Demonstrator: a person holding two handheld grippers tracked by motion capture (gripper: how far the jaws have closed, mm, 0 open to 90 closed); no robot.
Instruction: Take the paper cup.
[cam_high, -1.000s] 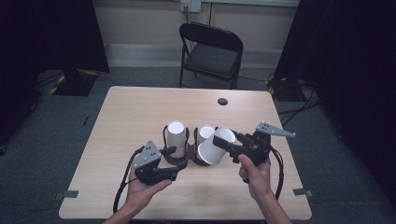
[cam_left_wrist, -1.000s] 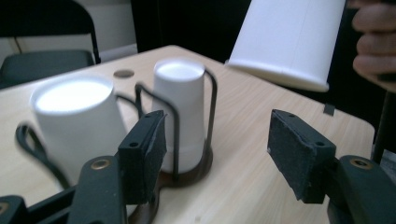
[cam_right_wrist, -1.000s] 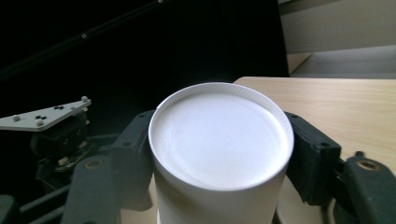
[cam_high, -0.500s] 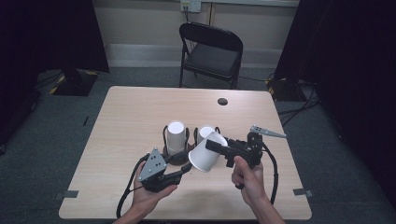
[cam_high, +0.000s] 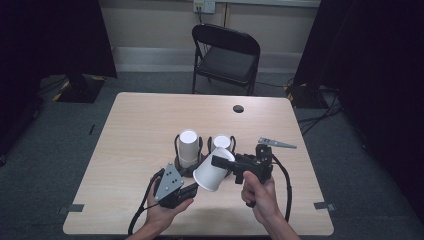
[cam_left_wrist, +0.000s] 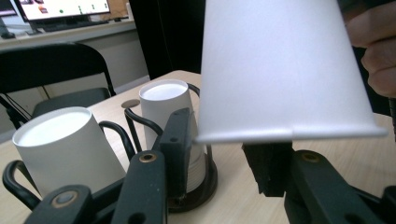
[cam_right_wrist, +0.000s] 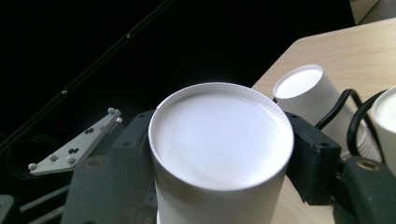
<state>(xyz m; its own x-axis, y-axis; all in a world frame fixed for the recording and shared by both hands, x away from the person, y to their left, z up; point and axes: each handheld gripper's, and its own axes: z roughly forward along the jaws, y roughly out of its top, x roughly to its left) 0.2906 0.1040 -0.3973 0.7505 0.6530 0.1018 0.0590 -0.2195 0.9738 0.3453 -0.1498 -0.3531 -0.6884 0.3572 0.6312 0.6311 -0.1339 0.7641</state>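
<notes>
High view, right tongs (cam_high: 216, 161) clamp paper cup (cam_high: 212, 172), left tongs (cam_high: 192, 188) closing under rim.

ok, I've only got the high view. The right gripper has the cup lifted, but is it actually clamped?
Observer: Yes. In the right gripper view, the right gripper's fingers press on both sides of the white cup, near its closed base.
Operator: Left one on it too?
Observer: No. In the left gripper view, the left gripper has just been closing with nothing between its fingers. The cup's rim hangs just past their tips.
Operator: And the holders behind?
Observer: The farther wire holder carries a nested stack, with rims showing one under another.
</notes>
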